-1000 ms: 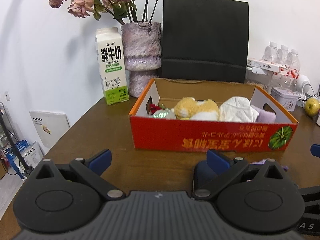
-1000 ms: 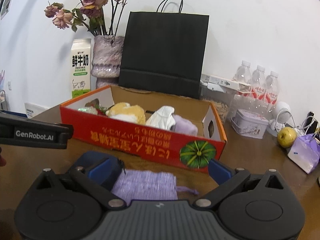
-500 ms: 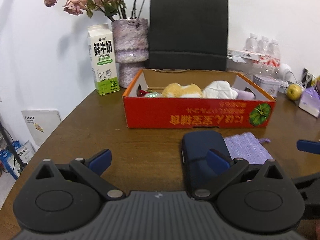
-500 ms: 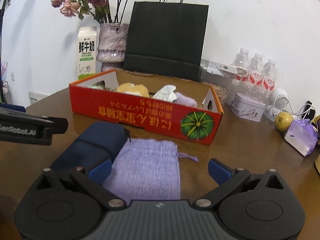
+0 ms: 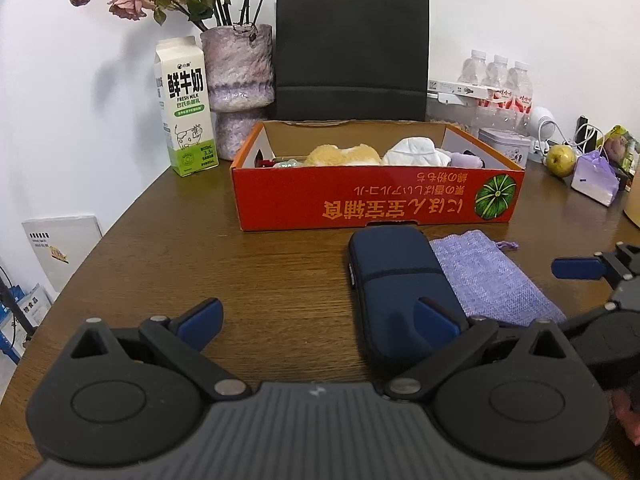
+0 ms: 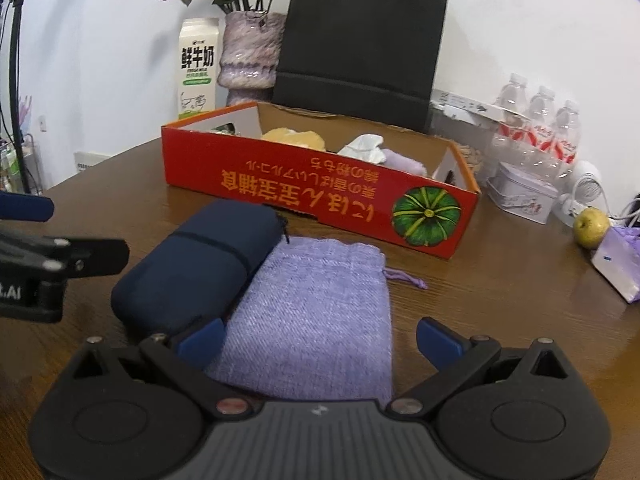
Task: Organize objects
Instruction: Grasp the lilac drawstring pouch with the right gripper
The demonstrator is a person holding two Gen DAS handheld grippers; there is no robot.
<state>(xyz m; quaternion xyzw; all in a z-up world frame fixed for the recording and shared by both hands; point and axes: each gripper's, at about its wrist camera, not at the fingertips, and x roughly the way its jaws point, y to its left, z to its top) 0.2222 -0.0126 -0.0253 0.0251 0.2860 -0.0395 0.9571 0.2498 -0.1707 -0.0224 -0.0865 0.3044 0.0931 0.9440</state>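
The left tongs (image 5: 316, 318) hover spread wide and empty over the brown surface (image 5: 200, 256). Only this view shows, far to their left, a white booklet (image 5: 60, 240) leaning by the wall below the surface edge. Ahead and left of them stands a milk carton (image 5: 184, 108), then a mottled vase (image 5: 240, 80) of dried roses and a black paper bag (image 5: 352, 48). Straight ahead lies the red cardboard box (image 5: 376, 200), holding a yellow plush (image 5: 340, 156), a white cloth bundle (image 5: 416, 152) and a pale purple item. The navy zip case (image 5: 396, 280) lies just beyond the right-hand finger of these tongs, which overlaps its near end in the picture; whether it touches is hard to judge. The lilac drawstring pouch (image 5: 488, 276) lies against the case's right side.

The right tongs (image 6: 318, 338) are also spread, empty, with the pouch (image 6: 324, 312) lying between and just ahead of their fingers and the case (image 6: 200, 264) ahead-left, its edge touching the pouch. This view alone shows the pouch's cord (image 6: 404, 278) trailing right, and the box's pumpkin print (image 6: 426, 214) close ahead. Further right sit a small tin (image 6: 524, 196), water bottles (image 6: 540, 128), a green-yellow apple (image 6: 591, 222) and a purple paper packet (image 6: 618, 256).
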